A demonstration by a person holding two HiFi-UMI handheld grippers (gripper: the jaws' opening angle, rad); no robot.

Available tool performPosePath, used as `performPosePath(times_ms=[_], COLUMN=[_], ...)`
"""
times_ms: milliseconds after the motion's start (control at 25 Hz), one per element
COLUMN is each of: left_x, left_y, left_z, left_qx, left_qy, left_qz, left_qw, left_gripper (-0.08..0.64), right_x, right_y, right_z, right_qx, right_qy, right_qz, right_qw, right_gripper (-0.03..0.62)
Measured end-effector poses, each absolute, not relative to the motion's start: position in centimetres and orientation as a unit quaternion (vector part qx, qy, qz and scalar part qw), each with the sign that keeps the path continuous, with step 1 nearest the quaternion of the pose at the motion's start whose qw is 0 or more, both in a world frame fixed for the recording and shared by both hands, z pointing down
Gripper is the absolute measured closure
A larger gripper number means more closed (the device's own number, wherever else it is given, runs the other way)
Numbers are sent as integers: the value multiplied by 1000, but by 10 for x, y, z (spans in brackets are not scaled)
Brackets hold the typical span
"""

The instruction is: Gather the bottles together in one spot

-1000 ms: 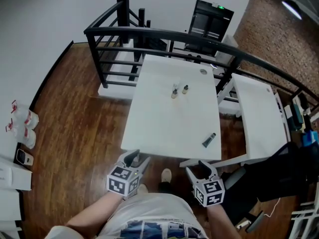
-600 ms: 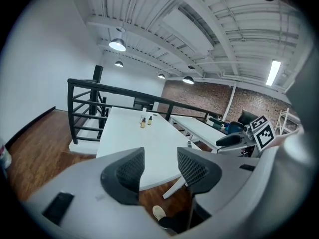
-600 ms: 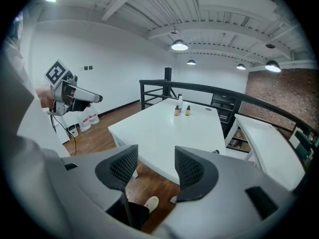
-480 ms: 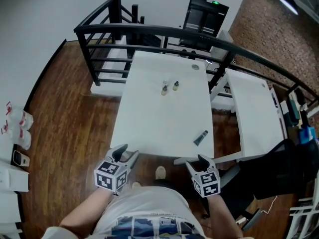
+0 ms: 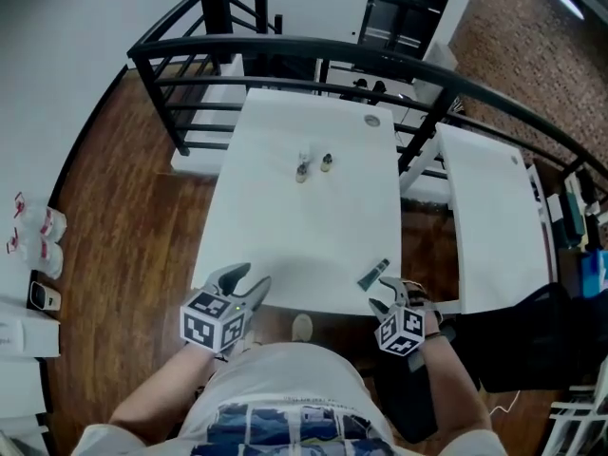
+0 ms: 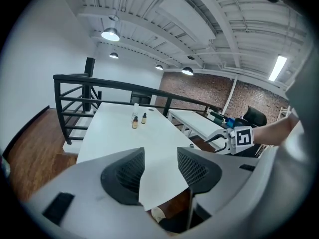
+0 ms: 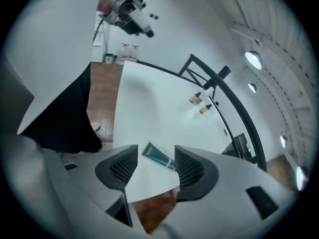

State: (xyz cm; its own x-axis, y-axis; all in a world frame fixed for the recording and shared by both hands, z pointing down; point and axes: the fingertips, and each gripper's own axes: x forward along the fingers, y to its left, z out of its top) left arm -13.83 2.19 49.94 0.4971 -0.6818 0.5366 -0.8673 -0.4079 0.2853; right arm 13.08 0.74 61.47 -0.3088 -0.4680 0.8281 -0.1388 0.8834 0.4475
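Two small amber dropper bottles stand close together at the far middle of the white table; a clear bottle stands just behind them. A dark green tube lies near the table's front right edge. My right gripper is open just short of that edge, and the tube shows a little beyond its jaw tips, untouched. My left gripper is open and empty at the front left edge, far from the bottles.
A black railing curves round the table's far and left sides. A second white table stands to the right. A small round disc lies at the far right of the table. Wooden floor lies to the left.
Both grippers have come forward to the table's front edge. The right one now sits just short of the green tube. The bottles have not moved.
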Motion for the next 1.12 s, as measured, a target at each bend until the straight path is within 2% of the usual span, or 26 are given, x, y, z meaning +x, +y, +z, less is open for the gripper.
performPosePath(times_ms=[360,520,640,680,760,1000,1120], left_x=[-89,-77,-68,-66,-61,-31,-12], left_y=[-32,-43,-50,-54,-61,-73,-76], left_z=[512,517,521,522,523,528,529], left_qx=[809,806,809,810,812,826,834], left_qy=[-480,-477,-470,-468,-461,-425,-397], left_qz=[178,189,197,198,201,210,204], left_qw=[288,293,294,294,297,306,323], left_gripper=[374,376,376,376,376,376,376], right_x=[168,172,177,179,180,185,175], right_y=[-56,-70,-72,-71,-67,-72,-77], right_z=[685,706,714,714,713,707,688], right_qx=[-28,-84,-105,-110,-111,-1,93], right_qy=[-753,-748,-754,-757,-766,-821,-858], right_qz=[-219,-189,-116,-88,-47,36,87], right_qw=[620,631,638,639,631,570,497], right_gripper=[336,336,338,361,439,462,463])
